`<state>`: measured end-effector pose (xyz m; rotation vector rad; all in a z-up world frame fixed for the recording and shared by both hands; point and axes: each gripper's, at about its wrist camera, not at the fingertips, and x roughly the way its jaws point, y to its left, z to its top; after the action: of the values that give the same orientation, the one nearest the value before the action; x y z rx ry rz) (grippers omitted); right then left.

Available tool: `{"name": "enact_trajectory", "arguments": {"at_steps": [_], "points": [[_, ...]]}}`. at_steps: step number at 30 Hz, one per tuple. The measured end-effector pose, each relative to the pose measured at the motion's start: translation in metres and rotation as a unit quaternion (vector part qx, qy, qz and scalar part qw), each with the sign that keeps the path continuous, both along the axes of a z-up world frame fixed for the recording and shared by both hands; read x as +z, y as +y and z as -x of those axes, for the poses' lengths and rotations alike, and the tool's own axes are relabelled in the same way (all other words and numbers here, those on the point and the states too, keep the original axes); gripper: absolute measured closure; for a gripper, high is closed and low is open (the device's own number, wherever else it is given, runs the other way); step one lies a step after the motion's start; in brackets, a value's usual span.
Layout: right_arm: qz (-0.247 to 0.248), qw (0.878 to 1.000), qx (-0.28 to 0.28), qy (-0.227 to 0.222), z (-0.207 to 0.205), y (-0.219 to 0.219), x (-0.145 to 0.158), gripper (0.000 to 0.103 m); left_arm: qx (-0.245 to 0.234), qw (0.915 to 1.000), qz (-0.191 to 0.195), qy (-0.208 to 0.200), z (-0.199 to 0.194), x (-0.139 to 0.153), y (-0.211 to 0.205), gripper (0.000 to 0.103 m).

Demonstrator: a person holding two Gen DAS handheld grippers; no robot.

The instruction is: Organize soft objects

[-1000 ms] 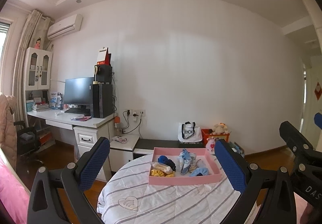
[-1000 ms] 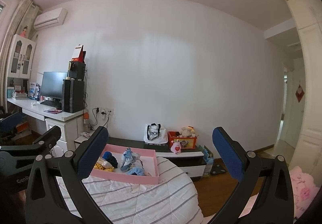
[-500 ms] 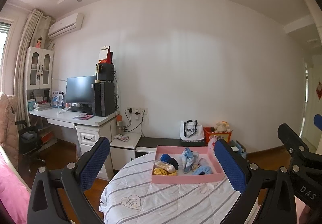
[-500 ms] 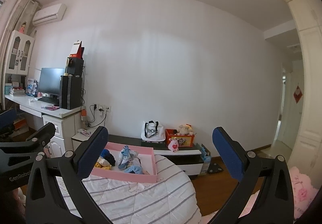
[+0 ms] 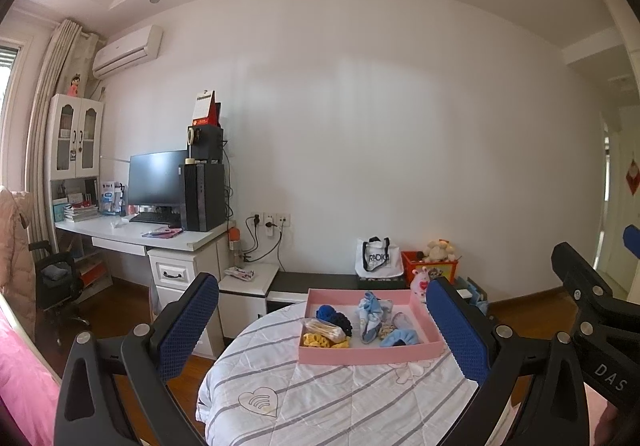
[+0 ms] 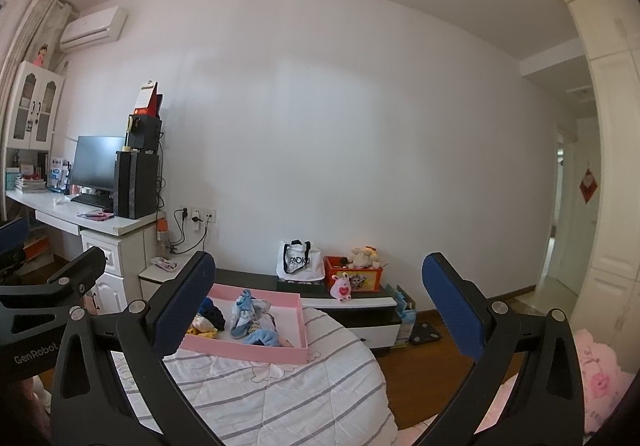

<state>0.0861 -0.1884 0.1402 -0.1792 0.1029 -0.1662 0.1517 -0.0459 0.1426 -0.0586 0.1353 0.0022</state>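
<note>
Left wrist view. Left gripper (image 5: 322, 320) held up well short of the round tabletop (image 5: 320, 398), which wears a white quilted cover with grey stripes. Fingers (image 5: 188, 326) spread wide, nothing between them. Pink tray (image 5: 372, 356) sits on the far half of the tabletop, framed in the gap between the fingers; the right finger's blue pad overlaps the tray's right end. In the tray: yellow scrunchies (image 5: 322, 342) near left, a dark blue bundle (image 5: 334, 316) behind them, pale blue baby socks (image 5: 372, 314) mid-tray, a light blue fabric piece (image 5: 402, 338) near right (finer items among them too small to tell). Right gripper's black frame (image 5: 596, 310) crosses the right edge. Far left: white desk (image 5: 132, 236) with monitor (image 5: 158, 177) and computer tower (image 5: 202, 195). Against the far wall: low cabinet (image 5: 316, 280), white tote bag (image 5: 378, 258), red toy box (image 5: 430, 264).

Right wrist view. Right gripper (image 6: 322, 304) likewise raised, fingers (image 6: 452, 310) wide and empty. Tray (image 6: 248, 350) lies left of centre; the left finger hides its left end. Socks (image 6: 244, 310) and light blue piece (image 6: 262, 338) show clear. Left gripper's frame (image 6: 48, 294) enters from the left. Open floor (image 6: 436, 350) right of the tabletop; a pink cushion (image 6: 600, 378) at near right.
</note>
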Motion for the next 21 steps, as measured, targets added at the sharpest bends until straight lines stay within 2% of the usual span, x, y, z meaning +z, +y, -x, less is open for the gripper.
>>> {"name": "enact_trajectory", "arguments": {"at_steps": [21], "points": [[0.003, 1.000, -0.001, 0.000, 0.0010, -0.0004, 0.0009, 0.000, -0.003, 1.0000, -0.003, -0.003, 0.0060, 0.0002, 0.0024, 0.000]]}}
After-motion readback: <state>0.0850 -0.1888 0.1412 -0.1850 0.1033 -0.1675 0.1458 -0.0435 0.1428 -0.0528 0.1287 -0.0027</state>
